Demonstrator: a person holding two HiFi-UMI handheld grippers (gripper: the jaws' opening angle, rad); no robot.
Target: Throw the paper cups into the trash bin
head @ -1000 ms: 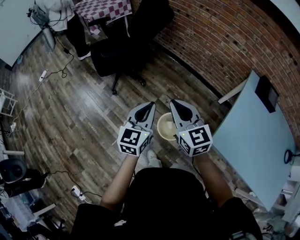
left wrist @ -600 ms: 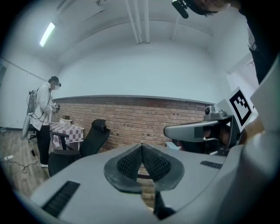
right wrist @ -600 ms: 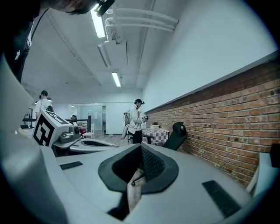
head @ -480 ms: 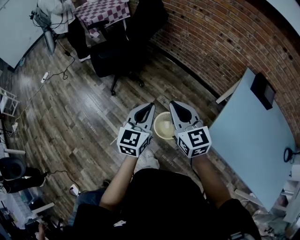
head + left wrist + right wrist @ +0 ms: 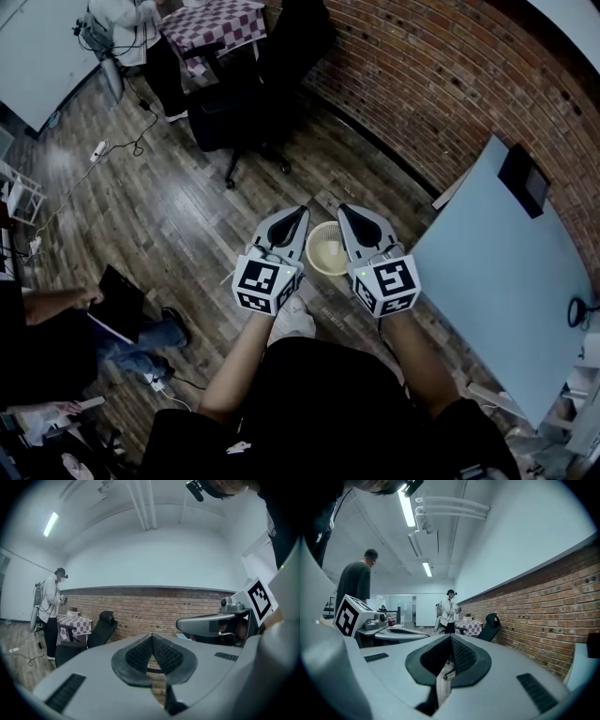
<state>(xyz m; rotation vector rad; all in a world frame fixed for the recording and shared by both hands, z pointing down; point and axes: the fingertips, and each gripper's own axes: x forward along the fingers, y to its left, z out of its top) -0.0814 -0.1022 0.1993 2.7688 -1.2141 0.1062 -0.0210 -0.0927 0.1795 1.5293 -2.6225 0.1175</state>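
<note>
- Joined since a second ago by a bystander (image 5: 56, 305) carrying a dark flat board (image 5: 117, 305), well left of the trash bin (image 5: 328, 253); otherwise keeps much the same pose above it.
- Holds the left gripper (image 5: 295, 220) and the right gripper (image 5: 356, 220) side by side over the bin, flanking its open mouth.
- Keeps both pairs of jaws pressed together, pad on pad, pinching nothing.
- Shows no paper cups for certain in any view; offers only a pale patch at the bin's bottom, too small to name.
- Risks tipping the bin with the white shoe (image 5: 292, 321) planted just on its near side, should a step go forward.
- Risks knocking one gripper against the other, so close together above the bin, on any quick turn.
- Could catch on the pale blue table (image 5: 506, 253) right of the bin when swinging away.
- Leaves a black office chair (image 5: 248, 112) beyond the bin, a checked-cloth table (image 5: 211, 19) farther beyond, a brick wall (image 5: 450, 84) beyond and right, a power strip (image 5: 98, 148) far left.
- Finds nothing between the grippers and the bin's mouth.
</note>
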